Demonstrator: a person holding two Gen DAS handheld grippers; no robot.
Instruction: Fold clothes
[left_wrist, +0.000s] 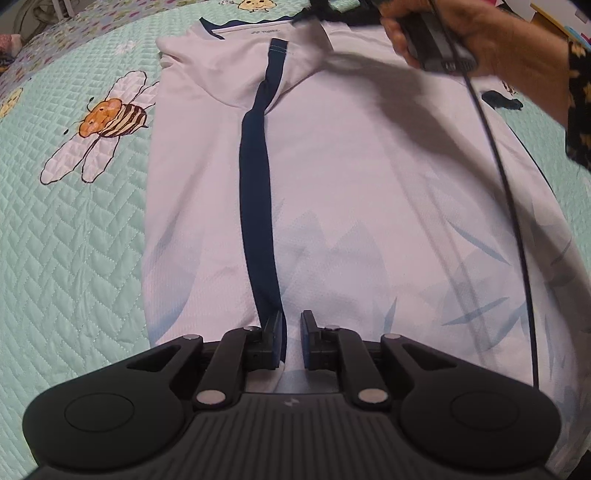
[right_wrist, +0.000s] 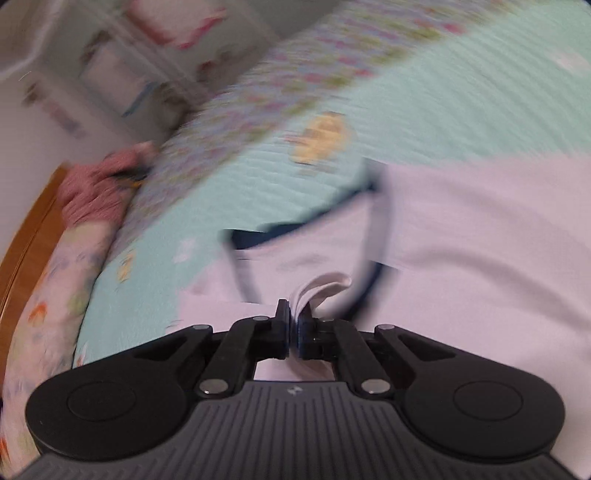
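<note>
The white sports shirt (left_wrist: 332, 177) lies flat on the mint quilted bedspread (left_wrist: 74, 258), its navy side stripe (left_wrist: 255, 184) running from the hem up to the folded-in sleeve, just right of the embroidered bee (left_wrist: 107, 118). Your left gripper (left_wrist: 291, 332) hovers over the shirt's hem with its jaws slightly parted, nothing between the pads. Your right gripper (right_wrist: 293, 328), up at the shirt's collar end, is pinched tight on a fold of white fabric, in a blurred view.
</note>
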